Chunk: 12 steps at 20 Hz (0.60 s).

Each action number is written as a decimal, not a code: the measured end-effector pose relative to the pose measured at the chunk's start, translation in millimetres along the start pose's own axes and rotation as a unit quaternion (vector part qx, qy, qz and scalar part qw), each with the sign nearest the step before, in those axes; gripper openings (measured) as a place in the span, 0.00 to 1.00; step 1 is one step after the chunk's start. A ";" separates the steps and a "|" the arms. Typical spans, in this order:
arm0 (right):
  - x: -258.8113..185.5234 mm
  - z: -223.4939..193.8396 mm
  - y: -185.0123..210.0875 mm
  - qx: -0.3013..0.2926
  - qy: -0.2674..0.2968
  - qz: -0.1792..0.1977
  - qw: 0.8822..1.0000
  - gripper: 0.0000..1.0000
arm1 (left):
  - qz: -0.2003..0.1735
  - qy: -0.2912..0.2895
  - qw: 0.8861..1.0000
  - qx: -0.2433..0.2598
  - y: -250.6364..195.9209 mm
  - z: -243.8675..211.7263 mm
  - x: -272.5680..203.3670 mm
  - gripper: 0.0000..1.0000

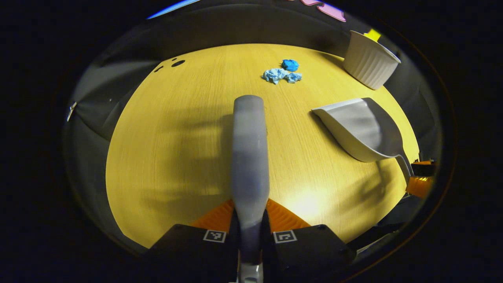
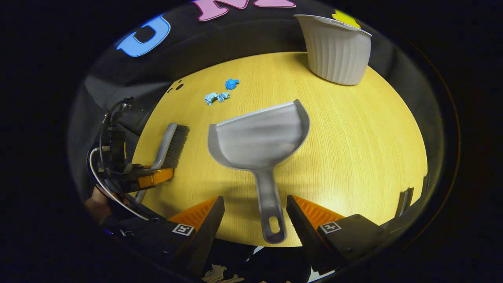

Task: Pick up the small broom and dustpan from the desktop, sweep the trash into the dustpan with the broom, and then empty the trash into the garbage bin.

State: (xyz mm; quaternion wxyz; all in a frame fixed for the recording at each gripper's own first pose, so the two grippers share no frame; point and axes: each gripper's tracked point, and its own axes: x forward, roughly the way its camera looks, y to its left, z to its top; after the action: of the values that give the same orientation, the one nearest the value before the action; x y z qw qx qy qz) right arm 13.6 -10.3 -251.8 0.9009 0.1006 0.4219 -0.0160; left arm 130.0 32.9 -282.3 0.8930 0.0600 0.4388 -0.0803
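Note:
My left gripper [image 1: 250, 214] is shut on the handle of the small grey broom [image 1: 249, 157], which points away over the wooden desktop [image 1: 177, 157]. In the right gripper view the broom [image 2: 173, 145] lies at the left with its dark bristles facing the dustpan, held by the left gripper [image 2: 153, 177]. The grey dustpan [image 2: 261, 135] rests on the desk, mouth facing away. Its handle [image 2: 271, 208] runs back between the fingers of my open right gripper [image 2: 254, 206], which do not touch it. Blue crumpled paper trash [image 1: 283, 72] [image 2: 220, 94] lies farther off.
A white ribbed garbage bin [image 2: 336, 49] [image 1: 369, 61] stands at the desk's far right edge, beyond the dustpan [image 1: 357, 127]. The right gripper [image 1: 420, 177] shows at the right rim of the left gripper view. A few dark holes [image 1: 177, 63] mark the desk's far left.

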 end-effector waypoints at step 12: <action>56.3 2.5 -5.0 0.006 0.044 -0.030 0.999 0.99 | -0.017 -0.050 0.997 -0.060 34.5 2.2 -39.4 0.24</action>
State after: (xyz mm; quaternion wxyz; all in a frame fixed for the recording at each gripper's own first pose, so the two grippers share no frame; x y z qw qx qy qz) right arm 51.2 -12.5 -294.1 0.8800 0.0940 0.4638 -0.0411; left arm 114.7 69.9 -248.5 0.9141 -0.0054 0.3990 -0.0722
